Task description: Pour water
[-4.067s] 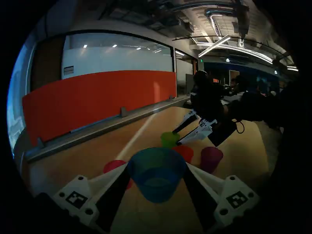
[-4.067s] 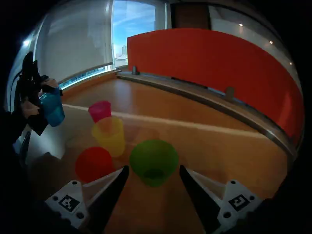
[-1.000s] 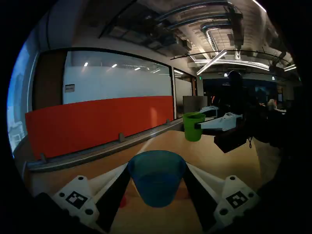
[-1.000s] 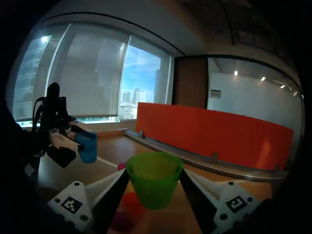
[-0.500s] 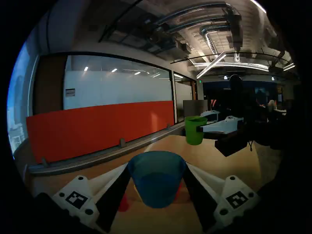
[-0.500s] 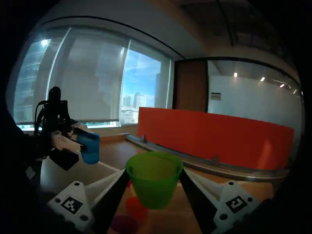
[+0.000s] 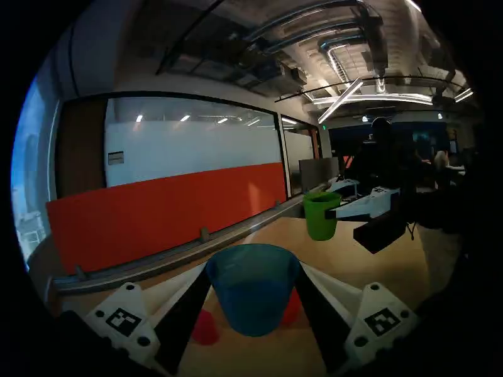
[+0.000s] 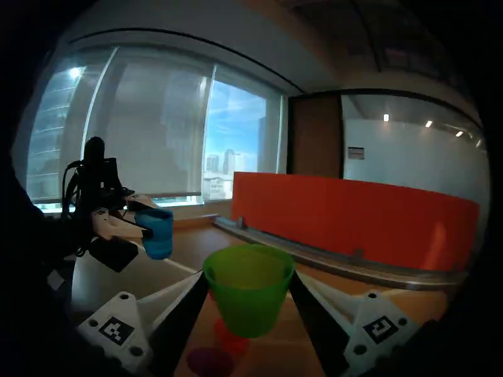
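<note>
Nearest in the left gripper view, the left hand-held gripper [image 7: 253, 274] pinches the blue cup [image 7: 253, 292] by its sides, both fingers pressed to the wall. The cup is upright and carried above the bench [image 7: 342, 267]. A deeper blue band low in it looks to me like water, though I can't be sure of the level. In the right gripper view the right hand-held gripper [image 8: 249, 281] pinches the green cup [image 8: 249, 298] the same way, upright and clear of the bench, and what I can see of its inside looks empty. Below the raised cups a red cup [image 7: 205, 327] and a purple cup [image 8: 210, 362] stand on the wood. Farther off, each view catches the other gripper with its cup, so the two cups face one another across a gap at about the same height, not touching. Behind them runs the orange partition [image 7: 170, 213], and on the other side is a tall window [image 8: 242, 151]. I'd judge this the bringing-together step: both cups are in hand and the pour has not begun. The next move calls for closing the gap until the blue rim sits just above the green mouth. Then the blue cup needs tipping slowly while the green one is held level beneath it. A hasty tilt or a rim off to one side would send water onto the bench.
</note>
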`<state>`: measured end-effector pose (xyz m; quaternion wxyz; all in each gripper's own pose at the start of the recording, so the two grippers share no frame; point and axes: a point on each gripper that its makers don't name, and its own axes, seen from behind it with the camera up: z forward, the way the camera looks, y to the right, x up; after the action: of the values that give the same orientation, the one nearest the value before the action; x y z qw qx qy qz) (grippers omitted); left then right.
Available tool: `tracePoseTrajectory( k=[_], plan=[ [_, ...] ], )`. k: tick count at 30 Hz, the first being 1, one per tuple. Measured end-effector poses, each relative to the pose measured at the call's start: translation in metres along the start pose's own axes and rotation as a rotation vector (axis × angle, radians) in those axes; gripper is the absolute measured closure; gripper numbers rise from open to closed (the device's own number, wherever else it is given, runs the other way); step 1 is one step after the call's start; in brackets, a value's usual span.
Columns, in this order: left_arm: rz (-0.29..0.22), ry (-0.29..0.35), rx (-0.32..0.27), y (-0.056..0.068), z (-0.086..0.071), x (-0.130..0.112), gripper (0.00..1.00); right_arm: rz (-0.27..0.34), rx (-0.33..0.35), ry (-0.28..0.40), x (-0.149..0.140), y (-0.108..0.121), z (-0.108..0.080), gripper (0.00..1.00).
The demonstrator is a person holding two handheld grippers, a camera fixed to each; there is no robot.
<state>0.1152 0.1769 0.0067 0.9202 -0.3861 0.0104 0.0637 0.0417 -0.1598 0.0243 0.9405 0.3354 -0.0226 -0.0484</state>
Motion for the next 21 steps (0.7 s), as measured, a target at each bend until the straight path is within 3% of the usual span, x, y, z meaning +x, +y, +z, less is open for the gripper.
tracePoseTrajectory(
  k=[11, 21],
  plan=[
    [0.068, 0.028, 0.009, 0.000, 0.001, 0.017, 0.13, 0.024, 0.069, -0.024, -0.017, -0.025, 0.010, 0.10],
    [0.179, 0.032, 0.014, 0.005, 0.005, 0.032, 0.13, 0.027, 0.127, -0.031, -0.026, -0.048, 0.021, 0.10]
  ],
)
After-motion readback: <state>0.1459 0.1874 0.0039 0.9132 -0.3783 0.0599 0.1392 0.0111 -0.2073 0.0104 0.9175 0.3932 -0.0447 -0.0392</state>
